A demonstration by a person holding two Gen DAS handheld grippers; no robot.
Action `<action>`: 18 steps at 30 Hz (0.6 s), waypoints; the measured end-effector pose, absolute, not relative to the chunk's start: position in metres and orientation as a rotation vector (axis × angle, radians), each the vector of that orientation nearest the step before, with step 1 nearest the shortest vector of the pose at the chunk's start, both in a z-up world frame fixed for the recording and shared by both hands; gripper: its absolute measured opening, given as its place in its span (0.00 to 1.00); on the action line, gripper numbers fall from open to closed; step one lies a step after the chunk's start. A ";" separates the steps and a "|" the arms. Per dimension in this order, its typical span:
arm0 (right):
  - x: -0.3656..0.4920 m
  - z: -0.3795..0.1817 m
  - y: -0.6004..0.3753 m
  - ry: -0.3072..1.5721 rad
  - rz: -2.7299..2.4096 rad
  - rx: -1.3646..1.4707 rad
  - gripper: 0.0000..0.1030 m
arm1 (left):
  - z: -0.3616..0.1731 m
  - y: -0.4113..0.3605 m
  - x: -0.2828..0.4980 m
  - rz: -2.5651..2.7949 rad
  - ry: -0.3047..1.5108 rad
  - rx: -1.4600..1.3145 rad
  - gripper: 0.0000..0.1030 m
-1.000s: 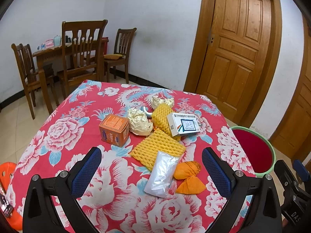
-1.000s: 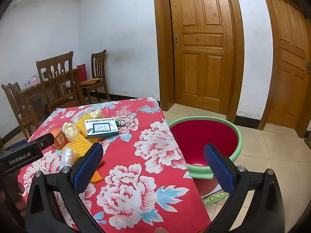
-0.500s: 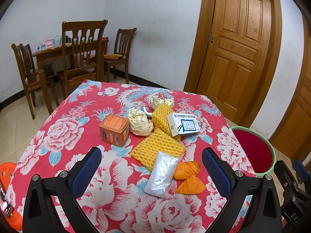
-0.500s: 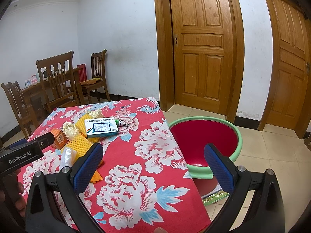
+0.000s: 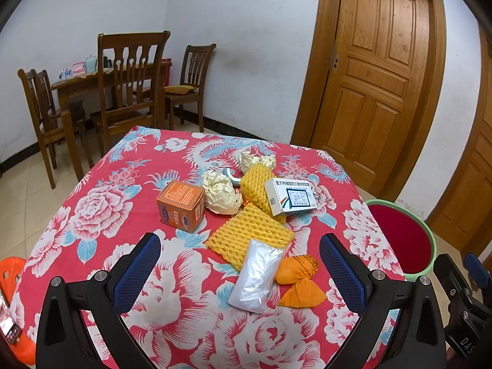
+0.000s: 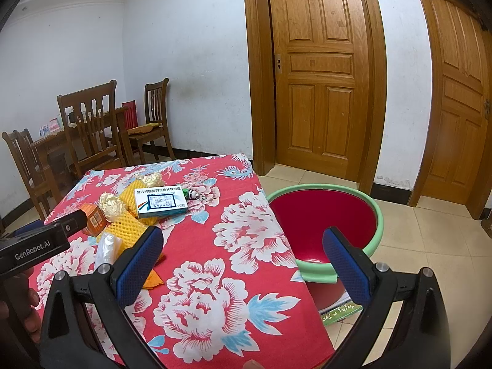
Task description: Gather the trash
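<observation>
Trash lies in a cluster on the floral tablecloth (image 5: 101, 215): an orange box (image 5: 180, 205), crumpled cream paper (image 5: 220, 193), yellow foam netting (image 5: 249, 236), a white medicine box (image 5: 290, 196), a clear plastic bag (image 5: 258, 273) and two orange pouches (image 5: 297, 279). My left gripper (image 5: 240, 272) hovers open over the near table edge, its fingers straddling the bag and pouches from above. My right gripper (image 6: 243, 263) is open, held over the table's right edge beside the red bin with a green rim (image 6: 326, 224). The medicine box (image 6: 161, 203) shows there too.
The bin (image 5: 399, 240) stands on the tiled floor just right of the table. Wooden chairs (image 5: 129, 92) and a second table sit behind. Closed wooden doors (image 6: 323, 86) lie ahead. An orange stool (image 5: 12, 279) is at the lower left. A hand (image 6: 18, 307) holds the left gripper.
</observation>
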State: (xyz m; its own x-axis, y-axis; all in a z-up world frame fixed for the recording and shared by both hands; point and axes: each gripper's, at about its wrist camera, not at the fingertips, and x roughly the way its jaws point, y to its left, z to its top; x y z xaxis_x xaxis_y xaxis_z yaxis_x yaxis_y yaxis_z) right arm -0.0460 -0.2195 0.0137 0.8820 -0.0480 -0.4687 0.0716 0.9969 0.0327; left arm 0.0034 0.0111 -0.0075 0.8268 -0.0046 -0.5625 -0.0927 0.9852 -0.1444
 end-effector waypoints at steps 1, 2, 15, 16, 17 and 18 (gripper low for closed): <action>-0.046 0.013 -0.220 0.487 -0.062 0.049 0.99 | -0.007 0.011 0.003 0.047 0.597 -0.169 0.99; -0.046 0.014 -0.220 0.488 -0.062 0.049 0.99 | -0.007 0.011 0.003 0.047 0.597 -0.169 0.99; -0.046 0.011 -0.219 0.491 -0.061 0.047 0.99 | -0.008 0.012 0.003 0.048 0.600 -0.168 0.99; -0.046 0.011 -0.219 0.492 -0.061 0.047 0.99 | -0.009 0.013 0.004 0.049 0.601 -0.168 0.99; -0.045 0.011 -0.219 0.491 -0.061 0.046 0.99 | -0.010 0.013 0.004 0.049 0.602 -0.169 0.99; -0.046 0.011 -0.219 0.492 -0.061 0.046 0.99 | -0.010 0.014 0.005 0.050 0.603 -0.169 0.99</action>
